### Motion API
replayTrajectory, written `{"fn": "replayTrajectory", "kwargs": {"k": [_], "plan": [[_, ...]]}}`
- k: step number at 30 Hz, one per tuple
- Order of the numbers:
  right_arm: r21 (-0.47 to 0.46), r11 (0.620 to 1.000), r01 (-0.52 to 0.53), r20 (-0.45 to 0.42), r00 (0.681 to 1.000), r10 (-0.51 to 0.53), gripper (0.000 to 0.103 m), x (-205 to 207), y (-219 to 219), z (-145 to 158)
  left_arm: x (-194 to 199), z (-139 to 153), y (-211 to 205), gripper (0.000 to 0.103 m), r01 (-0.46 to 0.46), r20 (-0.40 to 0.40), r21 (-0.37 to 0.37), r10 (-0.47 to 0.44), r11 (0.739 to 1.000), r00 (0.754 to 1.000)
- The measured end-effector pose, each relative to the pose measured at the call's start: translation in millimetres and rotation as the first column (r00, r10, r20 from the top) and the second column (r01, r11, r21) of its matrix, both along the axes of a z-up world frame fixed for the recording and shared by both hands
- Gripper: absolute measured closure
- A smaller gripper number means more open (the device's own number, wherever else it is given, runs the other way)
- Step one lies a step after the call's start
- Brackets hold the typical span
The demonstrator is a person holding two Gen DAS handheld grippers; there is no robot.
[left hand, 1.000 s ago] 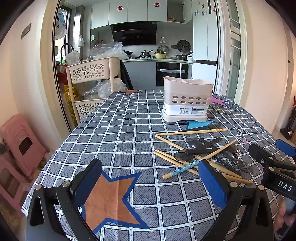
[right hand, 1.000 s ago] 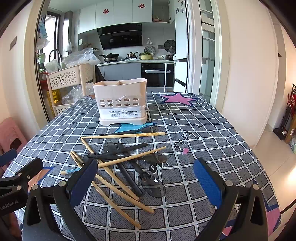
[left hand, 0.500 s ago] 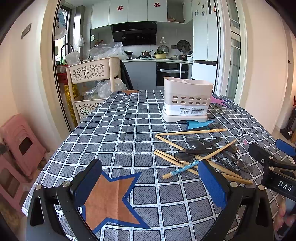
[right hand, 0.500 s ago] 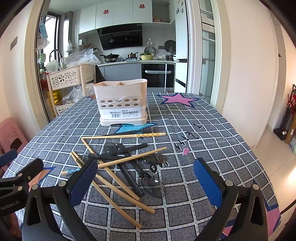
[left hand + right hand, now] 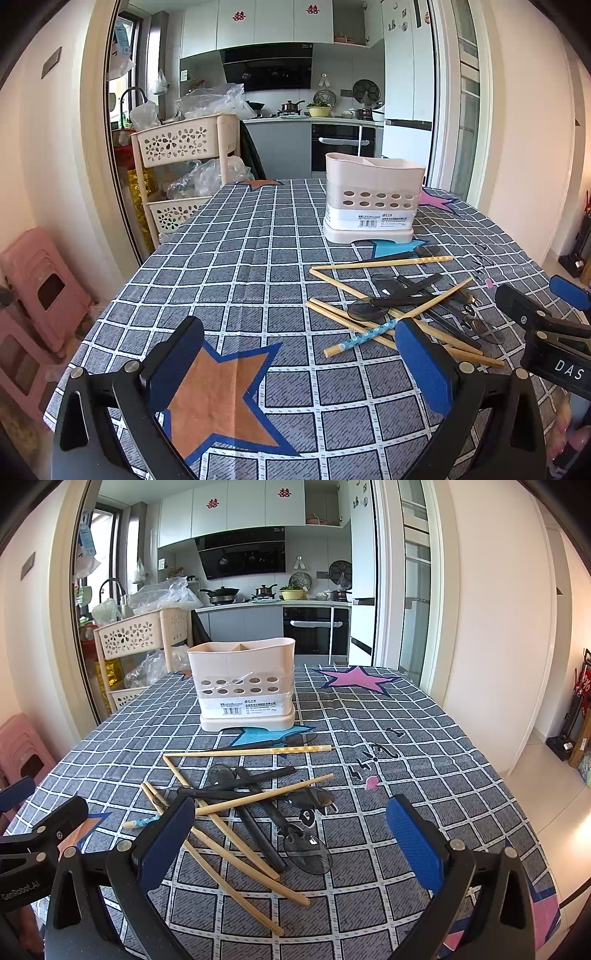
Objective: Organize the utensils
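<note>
The cream utensil holder point(image 5: 246, 690) stood upright on the checked tablecloth point(image 5: 406, 738), its divided top showing nothing inside from either view. In front of it, wooden chopsticks point(image 5: 247, 752) and black spoons point(image 5: 306, 849) lay crossed in a loose pile. The left gripper point(image 5: 299, 365) and the right gripper point(image 5: 291, 842) hovered spread wide, holding nothing.

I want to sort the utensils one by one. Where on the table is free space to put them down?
Free: cloth left of the utensil pile, around the orange star; also right of it, toward the pink star. Crowded: between pile and holder.
</note>
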State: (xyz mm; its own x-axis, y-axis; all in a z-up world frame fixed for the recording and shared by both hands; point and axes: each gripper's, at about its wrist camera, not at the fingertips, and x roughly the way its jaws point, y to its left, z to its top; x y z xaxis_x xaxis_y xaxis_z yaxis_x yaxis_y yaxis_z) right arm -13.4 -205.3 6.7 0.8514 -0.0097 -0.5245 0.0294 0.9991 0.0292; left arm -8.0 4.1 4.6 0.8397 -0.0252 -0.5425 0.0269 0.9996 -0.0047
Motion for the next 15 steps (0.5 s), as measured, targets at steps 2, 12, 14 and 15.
{"fn": "replayTrajectory", "kwargs": {"k": [2, 12, 14, 15], "plan": [[0.000, 1.000, 0.000, -0.002, 1.000, 0.000, 0.000, 0.0, -0.1, -0.1, 0.1, -0.1, -0.1, 0.000, 0.000, -0.001, 0.001, 0.000, 1.000, 1.000], [0.001, 1.000, -0.001, -0.001, 1.000, 0.001, 0.000, -0.4, 0.2, 0.4, -2.0, 2.3, -0.1, 0.000, 0.002, -0.003, 0.000, -0.002, 1.000, 1.000], [0.000, 1.000, 0.000, -0.002, 1.000, 0.000, 0.000, -0.2, 0.6, 0.5, -1.8, 2.2, -0.5, 0.000, 0.002, -0.003, 0.000, -0.002, 1.000, 1.000], [0.000, 1.000, -0.001, -0.002, 1.000, 0.001, 0.000, -0.3, 0.1, 0.2, -2.1, 2.5, -0.4, 0.000, 0.002, -0.003, 0.001, -0.002, 1.000, 1.000]]}}
